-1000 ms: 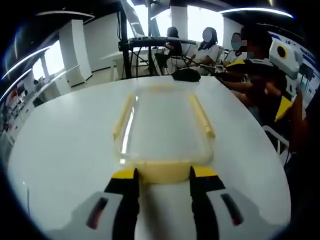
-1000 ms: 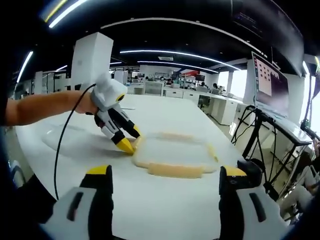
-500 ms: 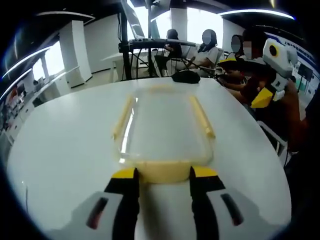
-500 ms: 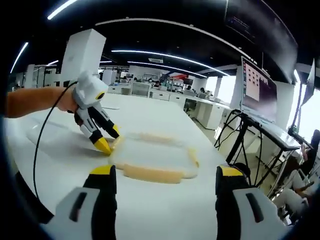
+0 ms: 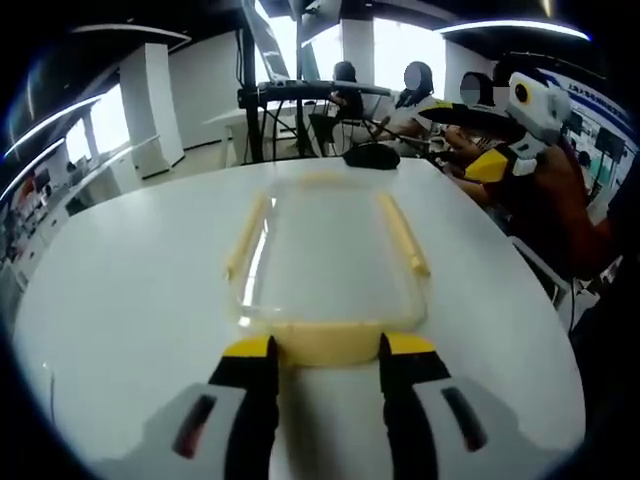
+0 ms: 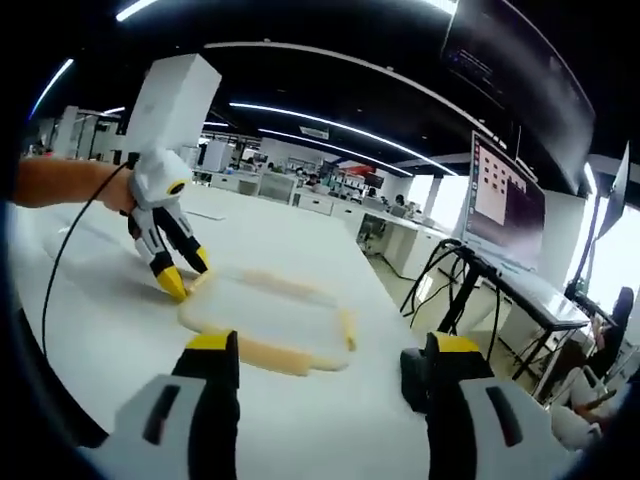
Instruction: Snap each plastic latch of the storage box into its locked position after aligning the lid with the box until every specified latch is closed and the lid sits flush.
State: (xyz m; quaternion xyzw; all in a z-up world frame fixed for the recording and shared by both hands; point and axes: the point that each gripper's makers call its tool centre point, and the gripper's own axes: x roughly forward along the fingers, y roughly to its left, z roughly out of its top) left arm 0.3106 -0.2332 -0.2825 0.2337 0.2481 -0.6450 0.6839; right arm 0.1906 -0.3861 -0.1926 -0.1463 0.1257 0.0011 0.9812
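In your left gripper view, the table (image 5: 120, 290) spreads white to the left of the box (image 5: 328, 258), which lies flat near the middle with its clear lid (image 5: 330, 235) on top. A yellow latch (image 5: 245, 235) runs along the box's left side, another latch (image 5: 403, 232) along its right, and the near latch (image 5: 322, 342) sits just between your left gripper (image 5: 326, 352) jaws, which stand a little apart with the tips at either end of that latch; whether they touch it is hard to tell. Far right, your right gripper (image 5: 500, 150) is held up off the table, well apart from the box.

In your right gripper view, your left gripper (image 6: 182, 270) comes in from the left, tips down at the box's (image 6: 268, 315) far end. Your right gripper (image 6: 325, 355) has its jaws spread wide, holding nothing, above the table short of the box. A monitor (image 6: 505, 200) on a stand rises at the right.
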